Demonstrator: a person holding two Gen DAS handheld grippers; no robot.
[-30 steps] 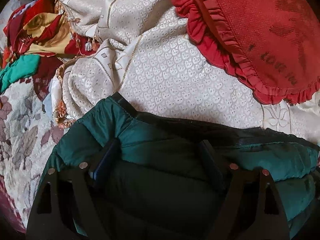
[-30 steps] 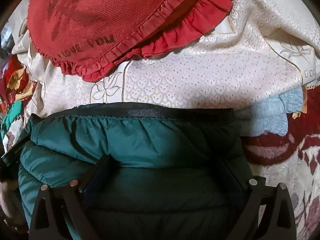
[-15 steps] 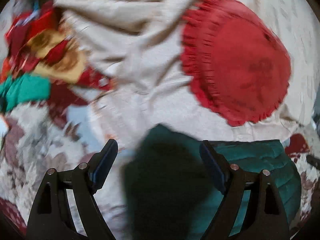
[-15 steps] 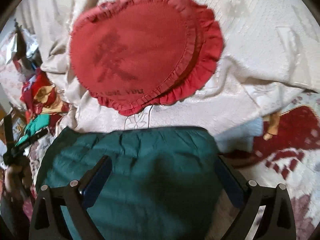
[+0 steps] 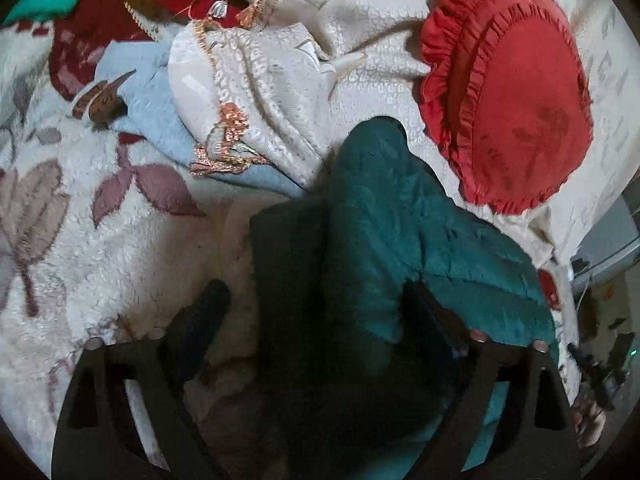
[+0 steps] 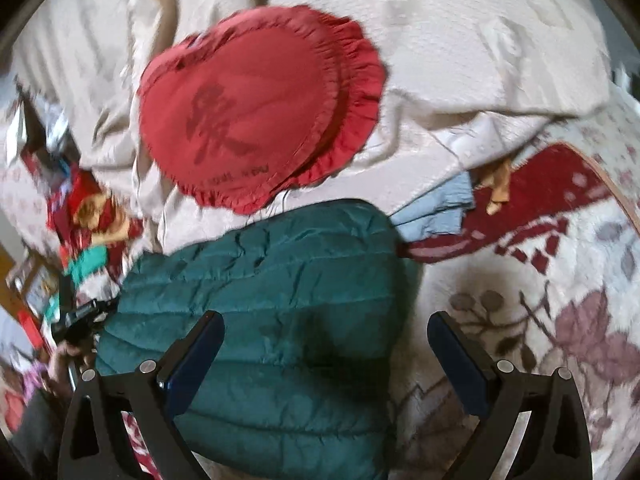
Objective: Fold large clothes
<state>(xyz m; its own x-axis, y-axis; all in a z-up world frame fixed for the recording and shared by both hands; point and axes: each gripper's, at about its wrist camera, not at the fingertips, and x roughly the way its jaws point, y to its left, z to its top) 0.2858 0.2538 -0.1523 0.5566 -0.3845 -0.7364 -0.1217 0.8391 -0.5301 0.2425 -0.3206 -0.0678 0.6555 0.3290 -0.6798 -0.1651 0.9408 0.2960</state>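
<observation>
A dark green quilted puffer jacket [image 6: 280, 312] lies folded into a compact bundle on a flowered fleece blanket [image 6: 560, 320]. It also shows in the left wrist view [image 5: 400, 248], seen from its left end. My right gripper [image 6: 324, 344] is open above the jacket's near right part, with nothing between its fingers. My left gripper [image 5: 316, 312] is open over the jacket's near edge, its fingers wide apart and not gripping the cloth.
A red heart-shaped frilled cushion [image 6: 256, 120] lies on a cream embroidered bedspread [image 6: 460, 60] just behind the jacket. A light blue cloth [image 5: 156, 116] and a pile of red and yellow clothes [image 6: 88, 216] lie to the left. The cushion also shows in the left wrist view [image 5: 516, 96].
Both grippers have lifted and pulled back from the jacket, where they were pressed close over it. The left one has swung round to the jacket's left end. The jacket stays folded.
</observation>
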